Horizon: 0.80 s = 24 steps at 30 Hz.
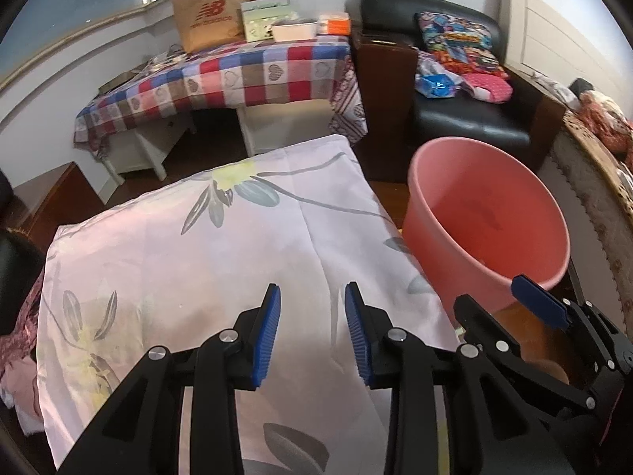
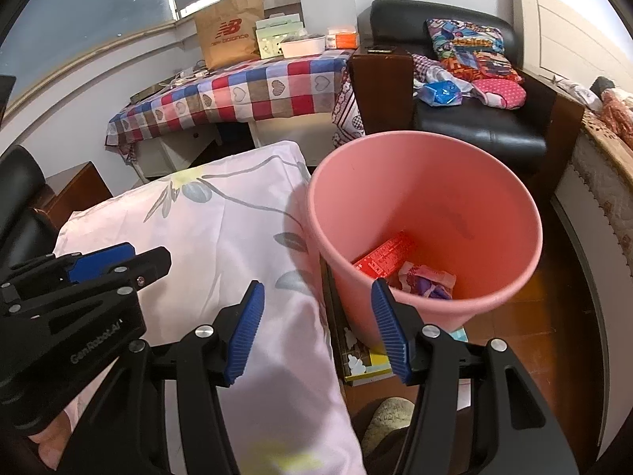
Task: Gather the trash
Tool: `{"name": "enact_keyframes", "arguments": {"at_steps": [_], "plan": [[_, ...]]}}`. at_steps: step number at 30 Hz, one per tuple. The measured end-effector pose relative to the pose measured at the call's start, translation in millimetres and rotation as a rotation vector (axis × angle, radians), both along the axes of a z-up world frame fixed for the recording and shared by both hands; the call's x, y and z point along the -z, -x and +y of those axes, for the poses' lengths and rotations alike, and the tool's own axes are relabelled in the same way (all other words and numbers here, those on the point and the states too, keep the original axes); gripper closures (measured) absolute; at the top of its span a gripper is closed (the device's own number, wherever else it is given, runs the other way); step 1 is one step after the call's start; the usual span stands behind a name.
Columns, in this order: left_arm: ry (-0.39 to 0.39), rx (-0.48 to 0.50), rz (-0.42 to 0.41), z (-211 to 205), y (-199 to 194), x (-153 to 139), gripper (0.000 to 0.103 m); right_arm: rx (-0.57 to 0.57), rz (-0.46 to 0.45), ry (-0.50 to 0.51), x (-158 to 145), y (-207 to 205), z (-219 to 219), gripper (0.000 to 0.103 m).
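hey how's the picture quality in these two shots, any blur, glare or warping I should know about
Left wrist view: strong fisheye bending, dark corners, the window sill curves; the pink bin and left gripper are sharp, the far checked table slightly soft. Right wrist view: same warping, a bright sheen on the floral cloth near the right gripper, and the trash inside the bin is clearly lit.

Black hand-held gripper (image 1: 312, 332), ribbed blue pads (image 1: 267, 336), silver screws.

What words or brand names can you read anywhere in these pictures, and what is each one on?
"new balance", with the NB logo: on the brown paper bag on the checked table.
"GenRobot.AI": on the left gripper body.
Print on the red packet in the pink bin: too small to read.
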<state>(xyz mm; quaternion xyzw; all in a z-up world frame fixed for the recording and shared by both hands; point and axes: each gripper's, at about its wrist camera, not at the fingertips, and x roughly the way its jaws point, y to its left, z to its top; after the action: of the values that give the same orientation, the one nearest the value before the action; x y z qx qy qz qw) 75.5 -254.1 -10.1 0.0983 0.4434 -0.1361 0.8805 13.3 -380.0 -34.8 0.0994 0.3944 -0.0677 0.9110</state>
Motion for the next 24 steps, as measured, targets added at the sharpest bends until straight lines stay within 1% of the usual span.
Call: {"name": "enact_keyframes", "arguments": {"at_steps": [6,12,24], "plan": [[-0.024,-0.045,0.011,-6,-7,-3,0.070,-0.037,0.017,-0.009,-2,-11,-8,0.046],[-0.036,-0.090,0.019,-3,-14,-5,0.070,-0.072,0.020,-0.018,-5,-20,-9,0.046],[-0.031,-0.117,-0.004,-7,-25,-20,0.070,-0.089,-0.001,-0.017,-20,-34,-15,0.046]]}}
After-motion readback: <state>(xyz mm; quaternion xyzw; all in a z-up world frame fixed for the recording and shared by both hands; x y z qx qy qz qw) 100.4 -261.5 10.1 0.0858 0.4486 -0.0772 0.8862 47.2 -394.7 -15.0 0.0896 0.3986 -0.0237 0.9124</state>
